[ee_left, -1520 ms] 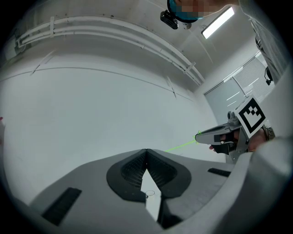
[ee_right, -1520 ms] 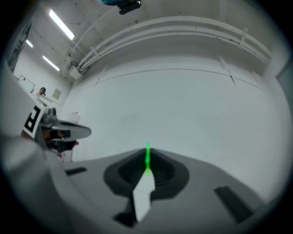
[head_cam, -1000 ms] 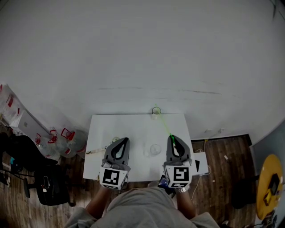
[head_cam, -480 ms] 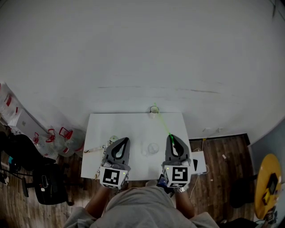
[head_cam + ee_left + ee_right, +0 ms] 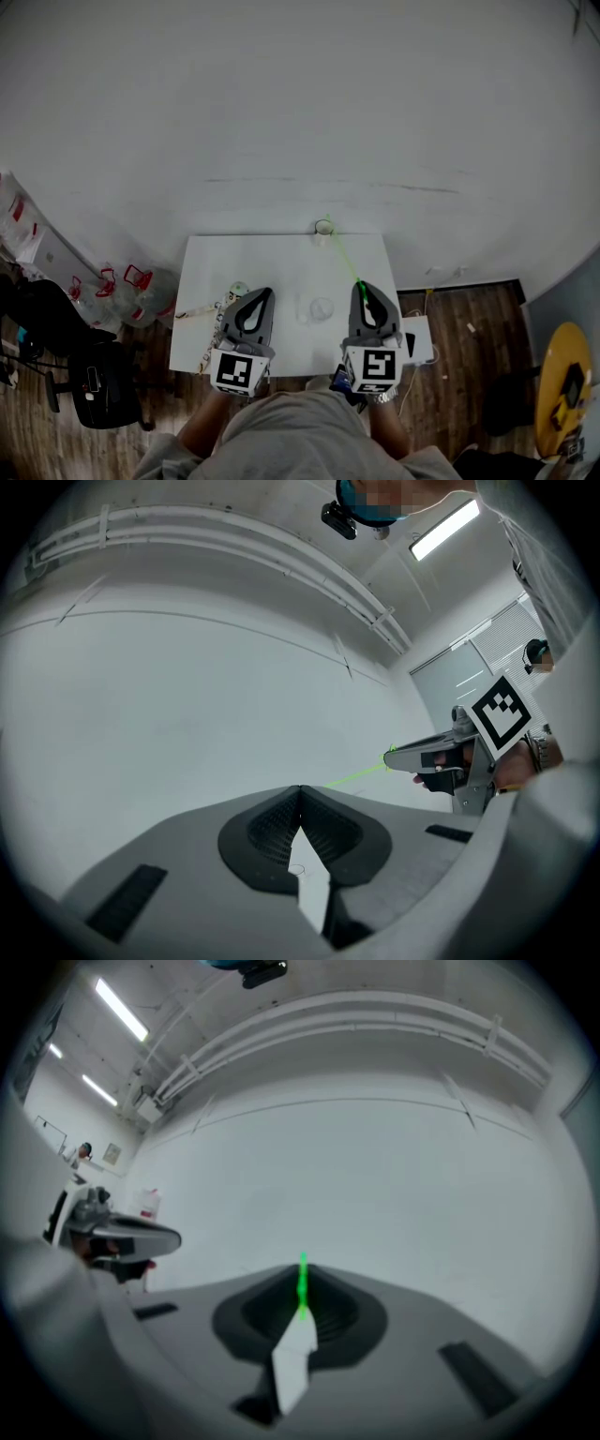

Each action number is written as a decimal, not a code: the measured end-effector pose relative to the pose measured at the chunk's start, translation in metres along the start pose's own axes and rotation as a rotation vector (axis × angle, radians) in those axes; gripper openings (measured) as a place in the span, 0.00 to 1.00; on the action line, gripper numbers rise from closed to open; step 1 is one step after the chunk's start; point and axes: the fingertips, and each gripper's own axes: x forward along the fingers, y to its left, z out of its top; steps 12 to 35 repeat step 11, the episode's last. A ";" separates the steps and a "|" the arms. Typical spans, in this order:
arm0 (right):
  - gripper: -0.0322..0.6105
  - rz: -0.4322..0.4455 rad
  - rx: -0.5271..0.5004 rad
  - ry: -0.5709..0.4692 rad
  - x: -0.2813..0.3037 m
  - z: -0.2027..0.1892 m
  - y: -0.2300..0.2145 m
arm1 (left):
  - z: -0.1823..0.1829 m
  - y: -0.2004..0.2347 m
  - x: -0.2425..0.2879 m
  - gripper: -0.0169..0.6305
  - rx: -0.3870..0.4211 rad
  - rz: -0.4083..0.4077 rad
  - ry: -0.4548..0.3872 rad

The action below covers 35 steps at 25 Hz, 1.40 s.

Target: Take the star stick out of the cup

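White desk [image 5: 253,262]. Left tool [image 5: 255,305] near front edge, jaws together, empty. Right tool [image 5: 362,292] clamped on green star stick [image 5: 345,258]. Stick slants to cup [image 5: 323,228] at desk's far edge; tip in or out unclear. Risk: sideways pull snags rim, tips cup; thin stick pivots in pinch.

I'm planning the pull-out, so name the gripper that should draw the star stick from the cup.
Right. The right gripper is shut on the star stick, which runs forward to the cup. The left gripper is shut, empty, and off to the side.
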 end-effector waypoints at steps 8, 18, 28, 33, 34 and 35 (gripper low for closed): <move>0.12 -0.006 0.008 -0.015 0.001 0.003 -0.002 | 0.007 0.000 0.002 0.07 -0.037 0.014 0.000; 0.12 -0.007 0.013 -0.012 0.002 0.001 -0.002 | 0.005 -0.001 0.003 0.08 -0.039 0.012 0.003; 0.12 -0.007 0.013 -0.012 0.002 0.001 -0.002 | 0.005 -0.001 0.003 0.08 -0.039 0.012 0.003; 0.12 -0.007 0.013 -0.012 0.002 0.001 -0.002 | 0.005 -0.001 0.003 0.08 -0.039 0.012 0.003; 0.12 -0.007 0.013 -0.012 0.002 0.001 -0.002 | 0.005 -0.001 0.003 0.08 -0.039 0.012 0.003; 0.12 -0.007 0.013 -0.012 0.002 0.001 -0.002 | 0.005 -0.001 0.003 0.08 -0.039 0.012 0.003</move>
